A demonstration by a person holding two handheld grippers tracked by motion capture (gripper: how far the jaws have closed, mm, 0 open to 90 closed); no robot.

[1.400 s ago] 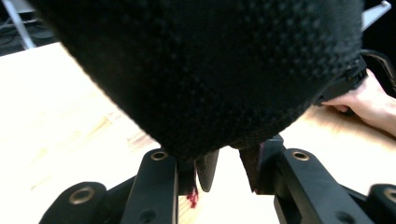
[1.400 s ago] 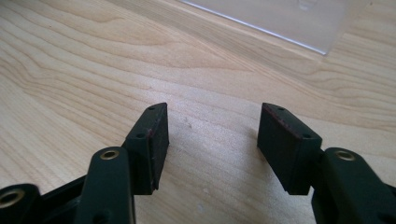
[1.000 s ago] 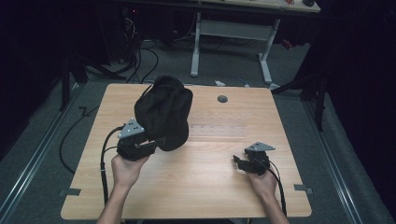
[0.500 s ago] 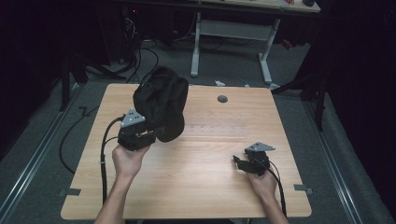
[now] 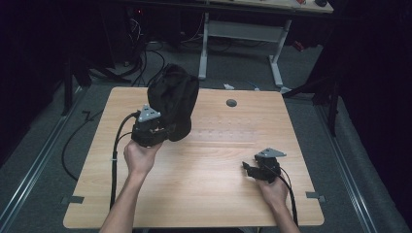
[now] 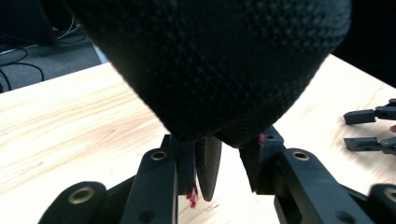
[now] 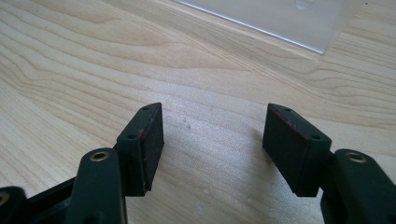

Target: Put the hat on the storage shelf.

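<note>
While the left tongs [image 5: 163, 130] grip a raised black knitted hat [image 5: 172, 99], the right tongs [image 5: 248, 169] rest wide on the table [image 5: 214, 194].

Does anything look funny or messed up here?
A little. The black knitted hat isn't lying flat: it hangs bunched from the left gripper, lifted above the table. Red fuzz clings to that gripper's pads. The right gripper rests open, holding nothing.

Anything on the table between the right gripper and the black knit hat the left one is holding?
Nothing visible. The left gripper holds the black knit hat lifted. The right gripper rests open at the table's right side, with bare wood between them.
</note>
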